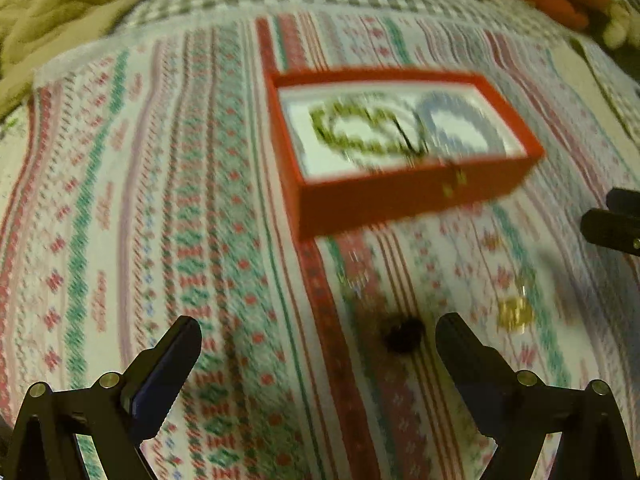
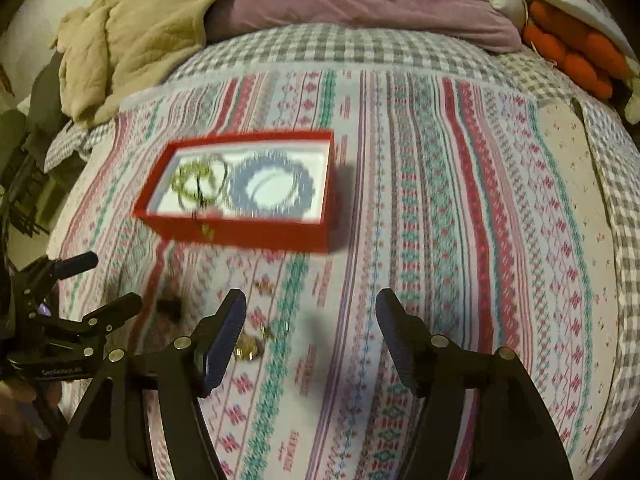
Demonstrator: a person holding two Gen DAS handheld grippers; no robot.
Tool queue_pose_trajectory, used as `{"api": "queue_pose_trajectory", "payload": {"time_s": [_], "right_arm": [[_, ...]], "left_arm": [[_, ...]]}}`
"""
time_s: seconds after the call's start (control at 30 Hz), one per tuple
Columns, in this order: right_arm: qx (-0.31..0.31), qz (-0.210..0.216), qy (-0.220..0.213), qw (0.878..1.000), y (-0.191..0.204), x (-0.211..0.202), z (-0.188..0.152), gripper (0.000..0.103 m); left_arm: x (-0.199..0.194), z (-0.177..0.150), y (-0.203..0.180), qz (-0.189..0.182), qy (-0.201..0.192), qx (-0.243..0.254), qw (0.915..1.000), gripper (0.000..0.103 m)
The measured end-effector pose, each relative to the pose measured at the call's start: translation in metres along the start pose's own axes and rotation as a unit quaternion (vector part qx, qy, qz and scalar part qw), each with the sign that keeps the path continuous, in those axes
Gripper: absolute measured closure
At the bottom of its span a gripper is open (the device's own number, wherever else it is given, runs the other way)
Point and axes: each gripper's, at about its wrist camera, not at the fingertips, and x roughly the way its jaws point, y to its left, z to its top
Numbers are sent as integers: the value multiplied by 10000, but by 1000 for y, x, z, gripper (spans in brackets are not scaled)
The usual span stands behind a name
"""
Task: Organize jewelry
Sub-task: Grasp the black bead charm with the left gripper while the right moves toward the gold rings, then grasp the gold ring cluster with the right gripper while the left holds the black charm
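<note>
Woven striped bedspread (image 2: 440, 208) under rectangular red box (image 2: 248, 232) of beaded bracelets (image 2: 272, 186), both grippers' jaws apart, empty.

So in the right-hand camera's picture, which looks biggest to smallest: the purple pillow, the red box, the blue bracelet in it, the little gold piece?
Largest to smallest, as they look in that view:
1. purple pillow
2. red box
3. blue bracelet
4. gold piece
The gold piece lies nearest the camera and the pillow farthest, yet the order holds.

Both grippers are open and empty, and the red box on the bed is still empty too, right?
Not quite. The red box already holds jewelry: a green-gold bracelet and a blue beaded bracelet, as the right wrist view shows. The left gripper and right gripper are open and empty.
</note>
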Motion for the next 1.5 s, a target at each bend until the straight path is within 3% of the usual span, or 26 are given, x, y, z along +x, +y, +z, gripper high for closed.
{"api": "queue_pose_trajectory", "payload": {"time_s": [0.33, 0.5, 0.63, 0.77, 0.93, 1.03, 1.27, 1.5], "right_arm": [[-837, -16, 456, 9954, 25, 30, -58, 33], [-1287, -260, 332, 9908, 34, 36, -77, 31], [-1336, -301, 201, 9904, 32, 37, -83, 17], [-1163, -352, 195, 9924, 25, 44, -87, 0], [-1156, -418, 453, 9914, 27, 49, -80, 0], [-1164, -419, 418, 9914, 26, 49, -79, 0], [-1136, -319, 221, 9928, 29, 44, -83, 2], [-1255, -186, 162, 9918, 42, 42, -81, 16]], "left_arm": [[19, -35, -14, -345, 35, 571, 9978, 6], [21, -44, -21, -331, -292, 897, 9950, 6], [23, -44, -20, -476, -423, 915, 9938, 6], [23, -40, -23, -575, -505, 967, 9924, 19], [26, -33, -26, -747, -525, 1022, 9906, 40], [28, -29, -27, -776, -542, 998, 9905, 46], [30, -23, -29, -872, -516, 952, 9903, 78], [27, -18, -27, -897, -432, 923, 9907, 80]]}}
